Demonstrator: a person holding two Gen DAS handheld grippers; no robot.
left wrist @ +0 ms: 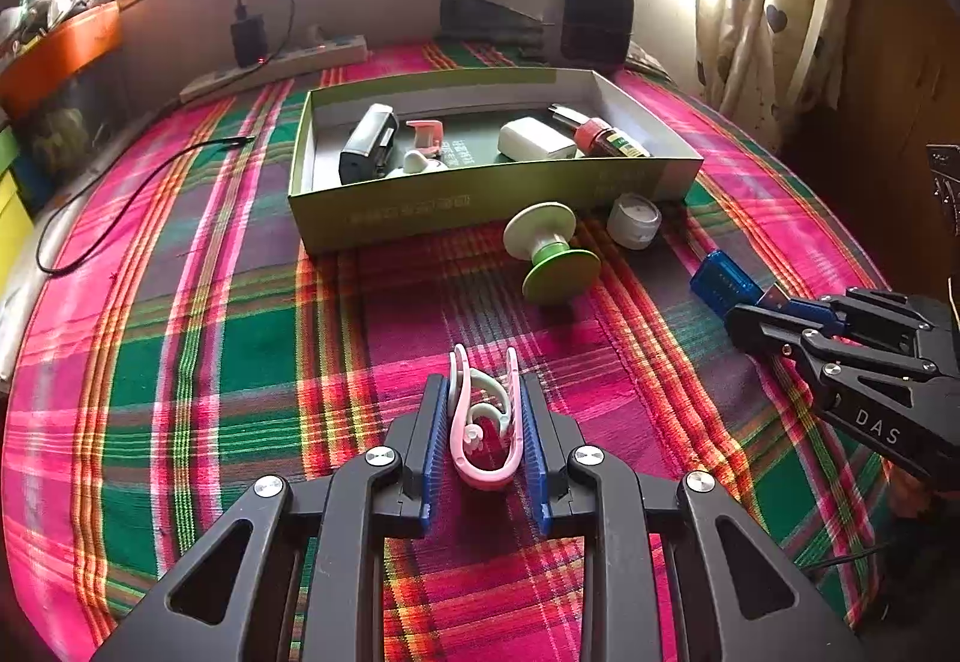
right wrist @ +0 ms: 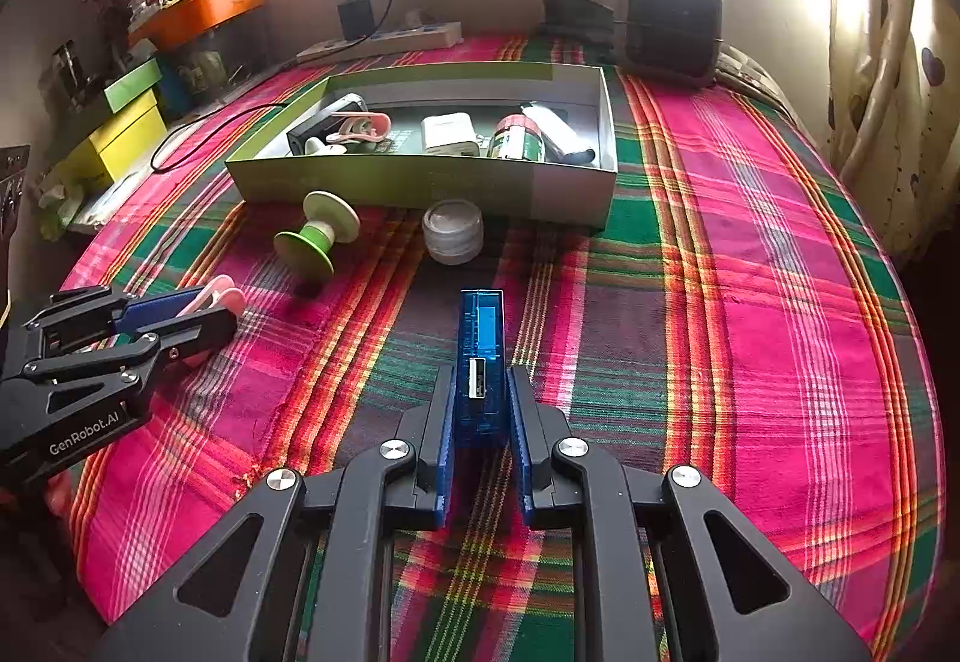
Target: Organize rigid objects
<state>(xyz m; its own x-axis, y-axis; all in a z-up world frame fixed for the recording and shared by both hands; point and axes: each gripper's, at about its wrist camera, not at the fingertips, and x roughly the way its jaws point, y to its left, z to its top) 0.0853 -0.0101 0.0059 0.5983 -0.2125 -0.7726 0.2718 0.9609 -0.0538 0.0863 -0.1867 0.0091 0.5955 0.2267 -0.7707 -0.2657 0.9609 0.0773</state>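
A pink-and-mint curled plastic clip (left wrist: 485,422) is pinched between the blue pads of the left gripper (left wrist: 485,410), low over the pink-and-green plaid cloth (left wrist: 240,362). A translucent blue rectangular USB hub (right wrist: 480,362), one port visible on its upper face, is clamped by the right gripper (right wrist: 480,404). The open green cardboard box (left wrist: 420,212) is seen well beyond, with a green-and-white spool (left wrist: 549,254) and what appears a small white jar (left wrist: 633,221) just beside its near wall.
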